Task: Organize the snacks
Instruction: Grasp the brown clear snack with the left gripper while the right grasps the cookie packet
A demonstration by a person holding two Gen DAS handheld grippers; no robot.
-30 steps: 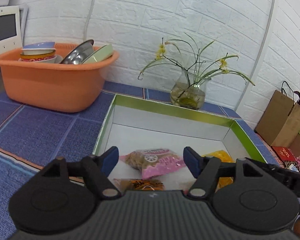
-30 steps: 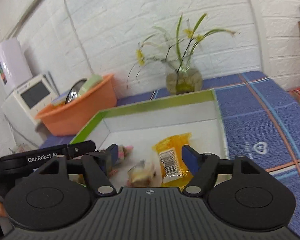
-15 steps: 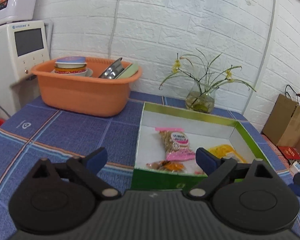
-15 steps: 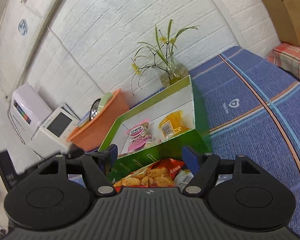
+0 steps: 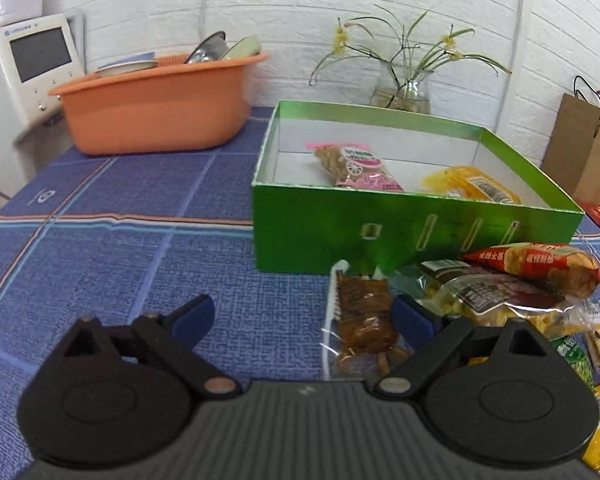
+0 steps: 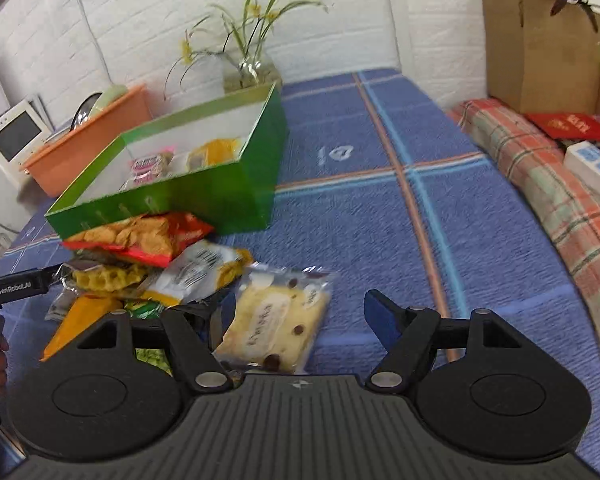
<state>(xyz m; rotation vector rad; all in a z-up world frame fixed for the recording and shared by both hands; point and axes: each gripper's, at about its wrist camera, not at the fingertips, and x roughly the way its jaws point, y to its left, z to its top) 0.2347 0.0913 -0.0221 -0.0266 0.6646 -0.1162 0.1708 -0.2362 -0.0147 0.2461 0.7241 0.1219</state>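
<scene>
Left wrist view: the left gripper (image 5: 302,316) hangs low over the blue checked tablecloth (image 5: 99,248) with its jaws spread wide and nothing between them. Just inside its right finger lies a clear packet of brown dried snack (image 5: 364,324); it is close to the fingertip, but I cannot tell if they touch. To the right of this packet is a loose pile of snacks, with a red chip bag (image 5: 540,266) on top and a clear bag of yellow pieces (image 5: 496,300) under it. Behind the pile stands the green box (image 5: 340,232), white inside. It holds a pink packet (image 5: 360,164) and a yellow packet (image 5: 472,184), side by side but apart. Farther, on the left, an orange basin (image 5: 155,108) carries dishes, and a glass vase with yellow flowers (image 5: 404,92) stands against the white brick wall.

Right wrist view: the right gripper (image 6: 295,316) is also wide open and empty. A pale yellow cake packet (image 6: 275,324) lies on the cloth between its fingers, nearer to the left one. Beyond it, to the left, is the same pile, its red chip bag (image 6: 139,238) leaning at the front wall of the green box (image 6: 219,196). At the far left edge the black body of the left gripper (image 6: 13,288) shows. A brown paper bag (image 6: 540,40) stands far right.
</scene>
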